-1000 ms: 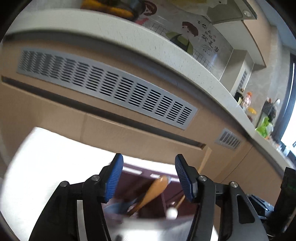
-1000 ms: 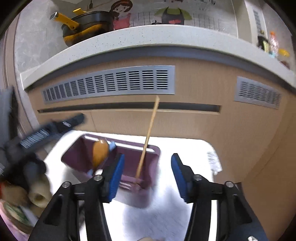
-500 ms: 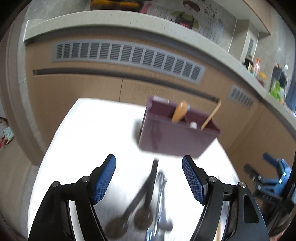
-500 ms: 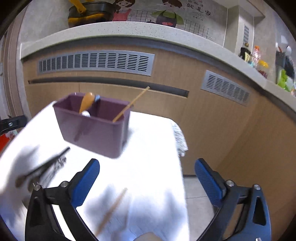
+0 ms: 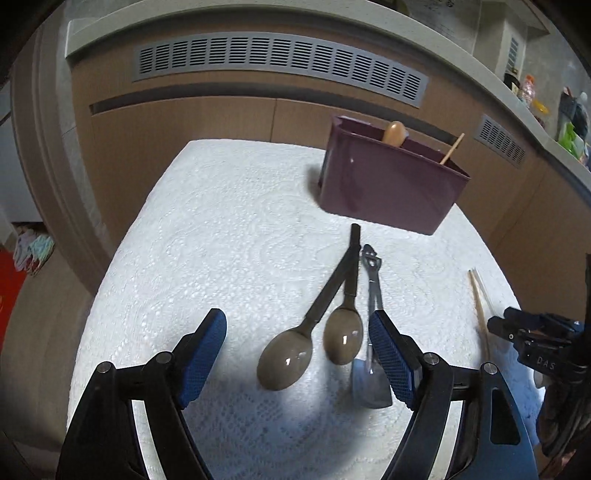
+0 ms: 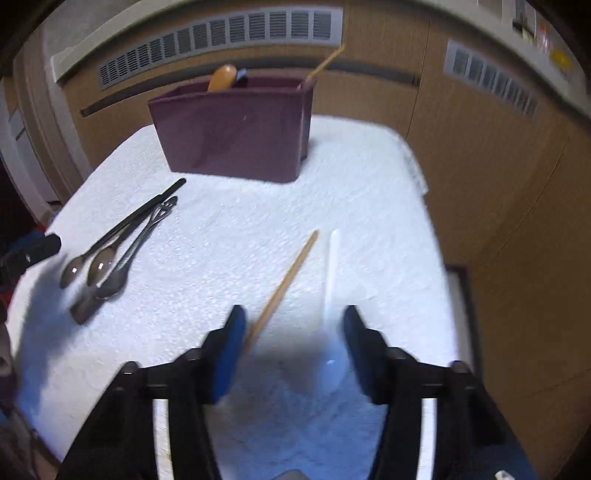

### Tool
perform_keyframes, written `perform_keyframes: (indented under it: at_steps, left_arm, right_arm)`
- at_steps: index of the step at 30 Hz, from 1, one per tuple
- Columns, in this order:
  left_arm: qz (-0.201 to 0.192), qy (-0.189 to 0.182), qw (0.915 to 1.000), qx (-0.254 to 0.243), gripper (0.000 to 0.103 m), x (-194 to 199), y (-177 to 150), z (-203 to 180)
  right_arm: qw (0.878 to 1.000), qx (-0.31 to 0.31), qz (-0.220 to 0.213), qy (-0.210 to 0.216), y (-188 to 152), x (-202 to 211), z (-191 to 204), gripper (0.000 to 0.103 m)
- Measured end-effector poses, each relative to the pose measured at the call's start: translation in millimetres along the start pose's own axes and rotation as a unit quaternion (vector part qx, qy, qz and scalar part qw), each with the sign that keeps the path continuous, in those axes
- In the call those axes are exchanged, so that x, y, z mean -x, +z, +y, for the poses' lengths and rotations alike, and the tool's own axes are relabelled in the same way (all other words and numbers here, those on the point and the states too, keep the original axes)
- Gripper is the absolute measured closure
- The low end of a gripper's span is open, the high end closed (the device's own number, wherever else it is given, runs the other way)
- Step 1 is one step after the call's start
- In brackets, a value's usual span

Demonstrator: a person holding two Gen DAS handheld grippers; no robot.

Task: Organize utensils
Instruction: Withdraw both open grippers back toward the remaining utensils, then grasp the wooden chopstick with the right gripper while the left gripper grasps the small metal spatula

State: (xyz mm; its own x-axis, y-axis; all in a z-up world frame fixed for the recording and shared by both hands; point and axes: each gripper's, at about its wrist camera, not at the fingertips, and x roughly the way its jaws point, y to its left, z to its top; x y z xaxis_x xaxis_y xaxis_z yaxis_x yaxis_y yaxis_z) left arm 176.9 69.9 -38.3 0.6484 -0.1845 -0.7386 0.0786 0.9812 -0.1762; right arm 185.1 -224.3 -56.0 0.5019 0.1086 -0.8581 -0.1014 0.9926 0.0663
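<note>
Utensils: 2 spoons [image 5: 310, 332] flat on bench [image 5: 221, 229] before holder [image 5: 391, 188]. Left gripper [image 5: 297, 354] wide above spoon bowls, empty. Right gripper [image 6: 291, 343] wide over wooden stick [image 6: 284, 284]. Pickup step; next likely: lower, pinch.

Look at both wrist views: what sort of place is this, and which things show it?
Most likely a home kitchen. A stone-look countertop runs above wood-fronted cabinets with vent grilles, and spoons lie beside a maroon utensil holder on a white cloth-covered table.
</note>
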Motion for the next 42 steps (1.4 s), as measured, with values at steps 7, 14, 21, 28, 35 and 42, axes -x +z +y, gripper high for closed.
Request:
perform_keyframes:
  at_steps: [7,14,21,28,35,42]
  left_arm:
    - [0.01,0.003,0.9999,-0.007,0.023,-3.1,-1.6,0.5]
    - [0.021,-0.008,0.9995,-0.021,0.023,-3.6,-7.0,-2.6]
    - [0.028,-0.029,0.9974,-0.06,0.023,-1.2,-22.7,-9.8]
    - [0.053,-0.053,0.9944,-0.074,0.05,-5.7,-33.8,-9.5]
    - [0.056,-0.087,0.9905,-0.091,0.053,-2.2,-39.0,-38.0]
    - [0.056,-0.008,0.9909,-0.122,0.053,-19.8,-44.2,-60.4]
  right_arm:
    - [1.0,0.003,0.013,-0.014,8.9,-14.3,23.5,0.077]
    - [0.999,0.033,0.012,-0.023,14.2,-20.7,41.7,0.093]
    - [0.998,0.054,-0.006,0.038,6.9,3.2,55.6,0.098]
    - [0.999,0.039,-0.001,0.035,1.4,1.8,43.3,0.098]
    - [0.999,0.024,0.007,0.031,-3.7,-5.6,31.8,0.097]
    - [0.999,0.02,-0.004,0.026,-6.8,-4.5,31.1,0.097]
